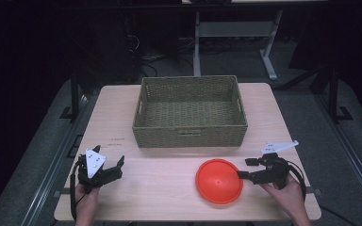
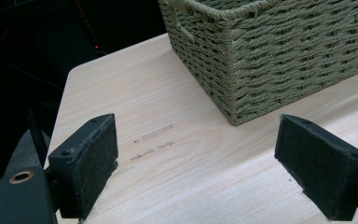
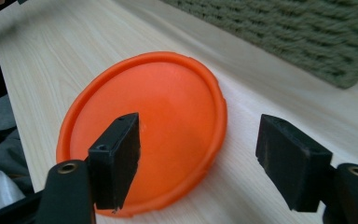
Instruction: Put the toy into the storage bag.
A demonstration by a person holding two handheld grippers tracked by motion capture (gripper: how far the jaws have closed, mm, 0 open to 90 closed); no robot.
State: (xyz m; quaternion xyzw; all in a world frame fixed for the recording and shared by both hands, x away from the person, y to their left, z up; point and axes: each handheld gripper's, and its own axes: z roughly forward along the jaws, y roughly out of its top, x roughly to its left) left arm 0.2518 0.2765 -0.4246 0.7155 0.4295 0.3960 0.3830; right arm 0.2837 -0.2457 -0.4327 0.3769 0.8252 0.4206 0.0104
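While the right tool hangs low over the pale wooden surface, its jaws stand spread wide with nothing pinched between them. One jaw sits over the near edge of the round orange plastic disc; the other is off past the rim, above bare wood. Seen from the high view, the right tool meets the disc at the disc's right edge.

Disc: lies flat, raised lip running all round, shallow dish form. Looks thin, light and fairly stiff; smooth plastic, so likely slippery under the pads. Probably not fragile. Best hold is judged to be the rim nearest the tool, one pad over the lip and one under or outside it. Lying flush on wood, the edge may need tipping or sliding before a pad can get beneath.

Left tool: jaws also spread, empty, resting low, well apart from the disc. Ahead of it in the left gripper view, a corner of the olive-green woven rectangular basket.

Surroundings: the basket stands beyond both tools, open-topped and seemingly empty, near the disc but apart from it. Its near wall is the only thing standing between the disc and the basket's inside; a lift over that wall would be needed.
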